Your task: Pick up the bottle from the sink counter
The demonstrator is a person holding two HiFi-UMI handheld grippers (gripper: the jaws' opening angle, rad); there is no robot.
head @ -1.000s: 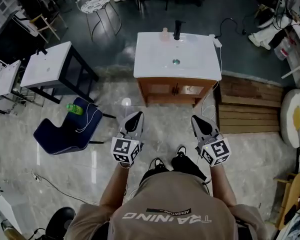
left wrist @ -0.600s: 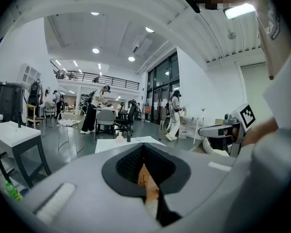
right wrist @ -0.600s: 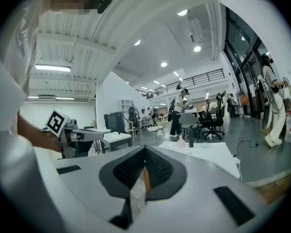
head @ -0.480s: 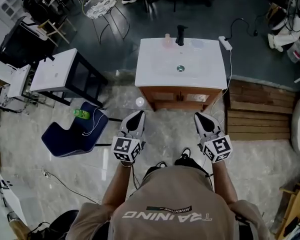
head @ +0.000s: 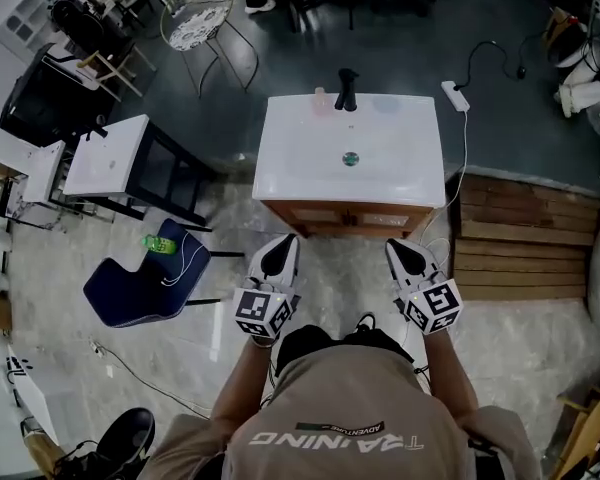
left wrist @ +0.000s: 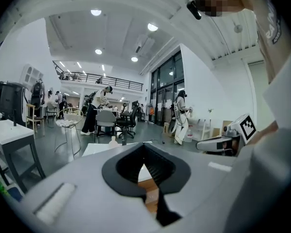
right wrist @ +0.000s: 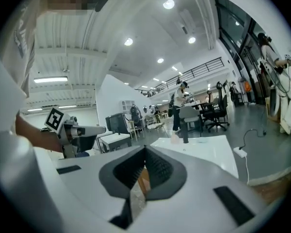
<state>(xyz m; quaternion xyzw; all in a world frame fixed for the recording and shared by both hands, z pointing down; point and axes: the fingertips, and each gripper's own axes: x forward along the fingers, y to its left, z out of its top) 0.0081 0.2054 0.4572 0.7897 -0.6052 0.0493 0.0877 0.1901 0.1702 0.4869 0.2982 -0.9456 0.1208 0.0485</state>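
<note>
A small pale bottle [head: 321, 99] stands at the back edge of the white sink counter [head: 300, 168], just left of the black faucet [head: 347, 88]. Both grippers are held level in front of the wooden cabinet, well short of the bottle. My left gripper [head: 287, 238] is shut with nothing in it, and so is my right gripper [head: 392, 245]. In the left gripper view the bottle [left wrist: 112, 141] shows far beyond the closed left gripper [left wrist: 144, 147]. In the right gripper view the bottle [right wrist: 174, 137] and faucet [right wrist: 185, 131] stand past the closed right gripper [right wrist: 145, 149].
A blue chair [head: 130, 283] carrying a green bottle [head: 156, 245] stands on the floor to the left, beside a white-topped black table [head: 105, 158]. A power strip [head: 454, 95] hangs off the counter's right back corner. A wooden pallet [head: 520, 238] lies to the right.
The sink counter has come nearer in the head view. Both grippers have moved forward towards the cabinet front, still shut and empty.
</note>
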